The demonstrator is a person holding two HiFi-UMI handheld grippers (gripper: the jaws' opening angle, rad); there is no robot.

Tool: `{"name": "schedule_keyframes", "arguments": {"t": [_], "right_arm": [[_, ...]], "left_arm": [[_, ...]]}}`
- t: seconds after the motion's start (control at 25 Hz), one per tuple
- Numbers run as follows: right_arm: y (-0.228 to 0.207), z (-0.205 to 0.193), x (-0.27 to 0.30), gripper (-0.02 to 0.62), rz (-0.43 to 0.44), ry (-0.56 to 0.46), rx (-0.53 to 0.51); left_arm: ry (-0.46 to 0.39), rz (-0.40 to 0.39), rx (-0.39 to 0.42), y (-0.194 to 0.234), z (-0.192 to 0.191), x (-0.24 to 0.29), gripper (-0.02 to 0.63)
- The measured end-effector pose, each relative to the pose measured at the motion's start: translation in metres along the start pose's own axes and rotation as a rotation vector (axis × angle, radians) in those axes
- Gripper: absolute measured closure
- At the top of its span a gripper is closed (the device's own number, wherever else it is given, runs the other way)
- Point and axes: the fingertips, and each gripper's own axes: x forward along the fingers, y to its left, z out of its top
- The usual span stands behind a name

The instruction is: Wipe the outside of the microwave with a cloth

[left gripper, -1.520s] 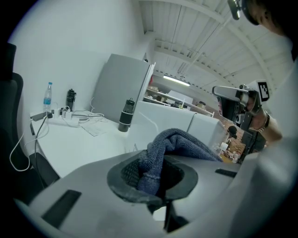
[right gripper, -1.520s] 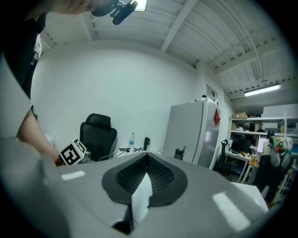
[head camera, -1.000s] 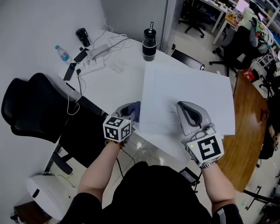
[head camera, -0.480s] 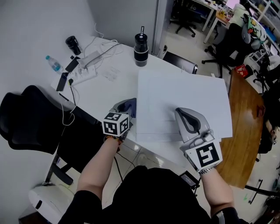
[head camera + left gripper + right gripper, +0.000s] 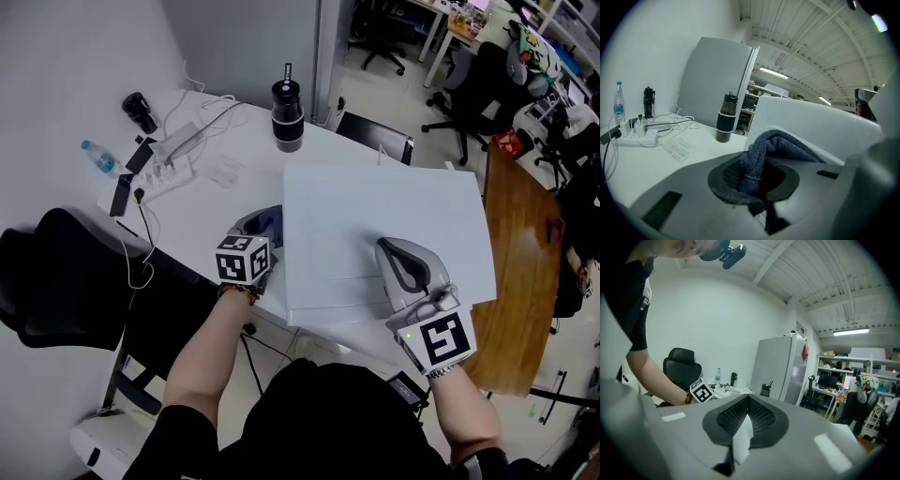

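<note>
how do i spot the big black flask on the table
Find the white microwave on the white table. The flask stands alone just past its far left corner. It is black with a pale band, bigger than the black bottle by the power strip.

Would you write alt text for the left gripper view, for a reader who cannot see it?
The left gripper is shut on a bunched dark blue cloth beside the white microwave. Behind, a black bottle and a power strip sit on the table.

The white, boxy microwave stands on the white surface. A blue-grey terry cloth is bunched at the microwave's left wall, pinched in the left tool.
</note>
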Motion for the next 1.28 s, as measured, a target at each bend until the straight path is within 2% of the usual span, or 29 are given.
{"name": "schedule_keyframes", "arguments": {"t": [0.8,1.28], "right_arm": [[-0.030,-0.009,-0.006,0.594,-0.085,0.025,0.023],[-0.022,-0.010,-0.030,0.594,-0.092,0.021,0.020]], "left_arm": [[0.010,0.028,-0.033,0.025,0.019,0.034,0.563],[-0.079,0.052,-0.026,0.022,0.042,-0.006,0.563]]}}
